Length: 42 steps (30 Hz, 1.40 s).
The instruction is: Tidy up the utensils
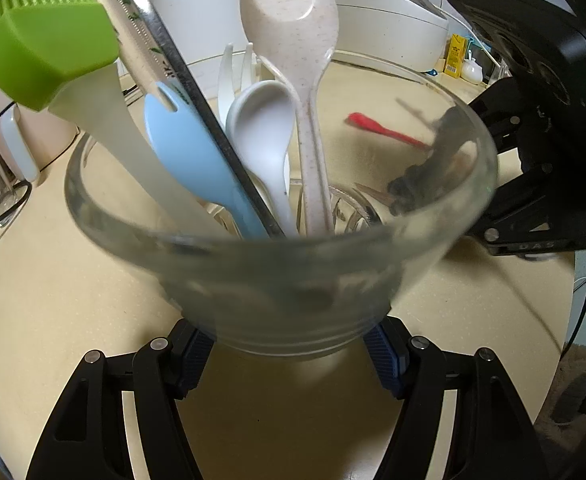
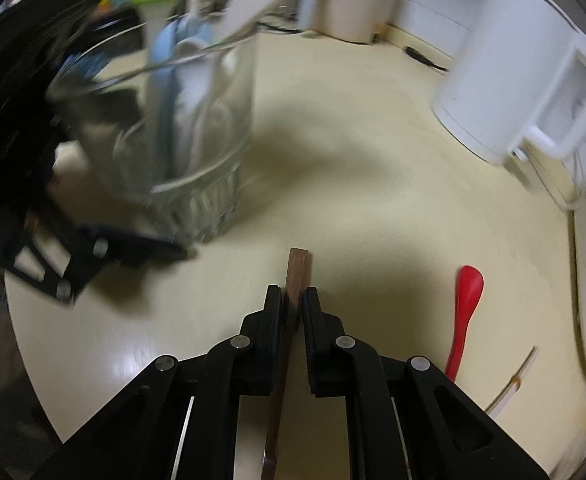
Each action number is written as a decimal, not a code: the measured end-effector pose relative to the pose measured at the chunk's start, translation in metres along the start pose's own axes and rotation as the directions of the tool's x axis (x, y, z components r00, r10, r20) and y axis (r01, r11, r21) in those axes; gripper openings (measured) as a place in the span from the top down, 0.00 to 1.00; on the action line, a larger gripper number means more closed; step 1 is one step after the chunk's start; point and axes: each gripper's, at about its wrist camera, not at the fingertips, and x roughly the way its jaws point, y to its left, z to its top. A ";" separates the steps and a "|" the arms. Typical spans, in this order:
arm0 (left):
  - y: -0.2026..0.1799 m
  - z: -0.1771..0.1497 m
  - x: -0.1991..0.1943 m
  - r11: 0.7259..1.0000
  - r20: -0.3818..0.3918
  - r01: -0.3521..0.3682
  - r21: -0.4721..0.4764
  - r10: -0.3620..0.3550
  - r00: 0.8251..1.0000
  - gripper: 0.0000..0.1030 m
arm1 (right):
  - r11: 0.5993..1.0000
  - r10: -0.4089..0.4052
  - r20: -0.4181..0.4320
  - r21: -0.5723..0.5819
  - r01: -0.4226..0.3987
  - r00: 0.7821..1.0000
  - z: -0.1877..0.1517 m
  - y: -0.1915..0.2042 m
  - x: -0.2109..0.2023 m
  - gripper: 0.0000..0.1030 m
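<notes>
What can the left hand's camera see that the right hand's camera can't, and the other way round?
Only the left wrist view shows the speckled spoon's bowl, the rice cooker and the left gripper shut on the glass cup.

Only the right wrist view shows the brown wooden stick pinched in the right gripper, and the white kettle's handle.

Both show the glass cup of utensils, the green silicone brush, the blue utensil and the red spoon lying on the counter.

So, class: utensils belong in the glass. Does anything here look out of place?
Yes. A red spoon lies flat on the counter, apart from the glass where the other utensils stand. A brown stick-like utensil, pinched in the right tongs, is also outside it.
</notes>
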 end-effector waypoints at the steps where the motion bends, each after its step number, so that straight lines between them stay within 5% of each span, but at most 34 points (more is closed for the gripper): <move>1: 0.000 0.000 0.000 1.000 0.000 0.000 0.000 0.000 1.000 0.29 | 1.000 0.005 -0.005 -0.020 -0.006 1.000 -0.002 0.000 -0.001 0.90; 9: -0.001 0.000 0.000 1.000 -0.002 0.008 -0.007 -0.008 1.000 0.29 | 0.989 -0.069 0.051 0.137 0.062 0.996 -0.022 0.001 -0.036 0.89; 16: -0.003 -0.002 -0.001 1.000 0.000 0.000 -0.001 0.000 1.000 0.29 | 0.940 0.030 0.054 0.339 -0.047 0.998 -0.069 0.012 -0.065 0.89; 22: -0.002 0.001 0.000 1.000 -0.001 0.003 -0.002 -0.003 1.000 0.29 | 0.939 0.098 -0.013 0.333 -0.088 0.995 -0.095 0.023 -0.063 0.89; 27: -0.002 0.001 0.000 1.000 -0.001 0.004 -0.003 -0.004 1.000 0.29 | 0.937 0.043 -0.058 0.349 -0.021 0.997 -0.099 0.010 -0.063 0.89; 36: 0.001 0.000 0.000 1.000 -0.003 0.006 -0.008 -0.006 1.000 0.28 | 0.921 -0.177 -0.094 0.335 0.199 0.980 -0.094 -0.006 -0.054 0.89; 42: 0.001 0.000 0.000 1.000 -0.003 0.003 -0.006 -0.003 1.000 0.28 | 0.913 -0.172 -0.081 0.362 0.189 0.982 -0.096 -0.013 -0.057 0.89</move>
